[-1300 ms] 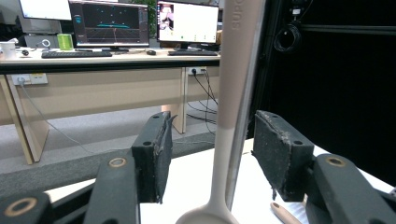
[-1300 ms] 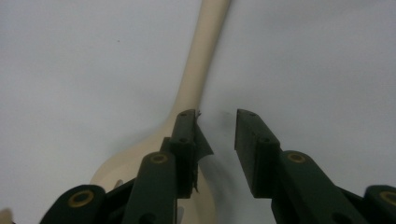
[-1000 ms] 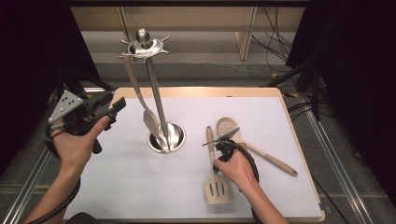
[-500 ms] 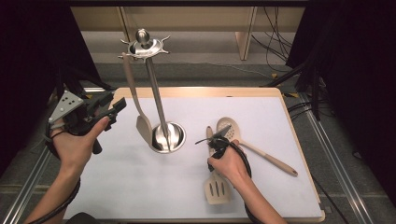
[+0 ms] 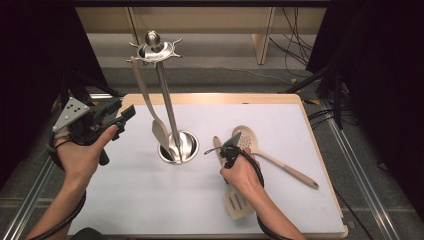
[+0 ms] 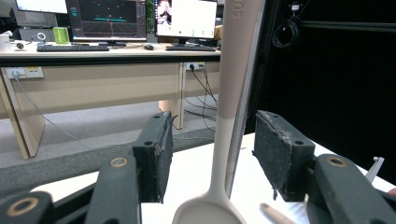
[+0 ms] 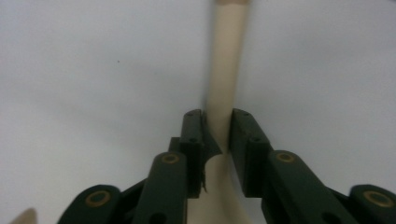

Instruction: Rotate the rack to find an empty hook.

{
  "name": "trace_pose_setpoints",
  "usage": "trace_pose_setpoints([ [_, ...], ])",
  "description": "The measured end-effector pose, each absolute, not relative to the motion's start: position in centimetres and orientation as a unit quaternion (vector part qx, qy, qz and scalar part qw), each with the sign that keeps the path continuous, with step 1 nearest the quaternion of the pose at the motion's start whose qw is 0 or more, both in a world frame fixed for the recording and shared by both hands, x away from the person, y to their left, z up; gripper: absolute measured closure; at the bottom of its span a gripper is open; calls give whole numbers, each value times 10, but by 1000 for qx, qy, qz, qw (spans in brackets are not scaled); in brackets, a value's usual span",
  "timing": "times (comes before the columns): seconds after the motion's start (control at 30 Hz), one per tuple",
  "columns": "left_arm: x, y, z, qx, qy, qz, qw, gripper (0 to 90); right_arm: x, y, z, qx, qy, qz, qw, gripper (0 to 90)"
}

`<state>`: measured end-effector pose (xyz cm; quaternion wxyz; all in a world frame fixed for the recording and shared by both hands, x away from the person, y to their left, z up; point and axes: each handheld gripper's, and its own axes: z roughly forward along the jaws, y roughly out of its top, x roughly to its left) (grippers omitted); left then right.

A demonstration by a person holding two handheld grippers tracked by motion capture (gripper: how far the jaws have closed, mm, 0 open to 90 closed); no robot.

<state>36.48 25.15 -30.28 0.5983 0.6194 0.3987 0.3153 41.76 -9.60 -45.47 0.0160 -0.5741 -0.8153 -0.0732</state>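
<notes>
Right gripper (image 5: 226,149): jaws have just been closing; both pads now clamp the handle of the slotted spatula (image 5: 235,200), which lies flat on the table (image 5: 125,200) to the right of the utensil stand (image 5: 167,100).
Left gripper (image 5: 117,116): jaws stand wide apart, gripping nothing, left of the stand.
Hanging spoon (image 6: 229,140): on the stand, seen between the left jaws, untouched.
Wooden spoon (image 5: 270,157): on the table, just beyond the right gripper.

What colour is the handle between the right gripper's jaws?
Pale cream-beige; the spatula handle shows best in the right gripper view, between the right gripper.
</notes>
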Motion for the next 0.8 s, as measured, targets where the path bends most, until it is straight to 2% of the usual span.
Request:
trace_pose_setpoints([
  [0.27,366,250,-304,620,399,315,597,467,413,-100,-454,-566,-823,-39,31,776],
  [0.57,365,250,-303,619,398,315,599,466,413,-98,-454,-557,-829,-30,39,730],
  [0.8,364,248,-303,623,396,315,597,466,416,-98,-455,-544,-838,-20,33,773],
])
